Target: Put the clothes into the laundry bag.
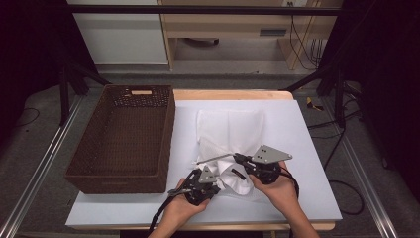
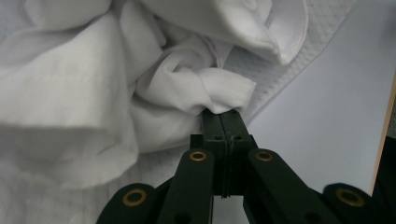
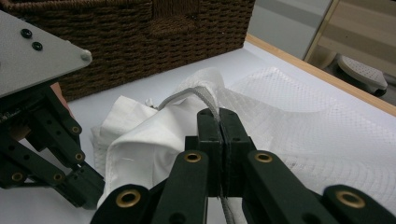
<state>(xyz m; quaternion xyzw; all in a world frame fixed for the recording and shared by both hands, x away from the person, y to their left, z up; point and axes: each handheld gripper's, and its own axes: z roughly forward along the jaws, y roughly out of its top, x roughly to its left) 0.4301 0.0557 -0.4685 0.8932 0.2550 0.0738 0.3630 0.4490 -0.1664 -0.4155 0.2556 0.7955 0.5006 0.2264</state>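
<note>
Item: crumpled white cotton garment (image 1: pixel 225 144), soft, light, limp.
Left tool (image 2: pixel 223 113): pinching a fabric fold.
Right tool (image 3: pixel 219 114): clamped on grey drawstring cord (image 3: pixel 198 95).
Hold: bunched edge, six o'clock.

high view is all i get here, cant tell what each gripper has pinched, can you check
Observer: The left gripper is shut on a bunched fold of the white garment; its gripper view shows the cloth wadded right at the jaw tips.
Operator: and the right one
Observer: The right gripper is shut on a thin grey cord, which arcs up out of the cloth and runs down between the jaws.
Operator: anything close to it on that side
Observer: In the right gripper view the brown wicker basket stands just behind the garment, with a handle slot in the wall facing it.
</note>
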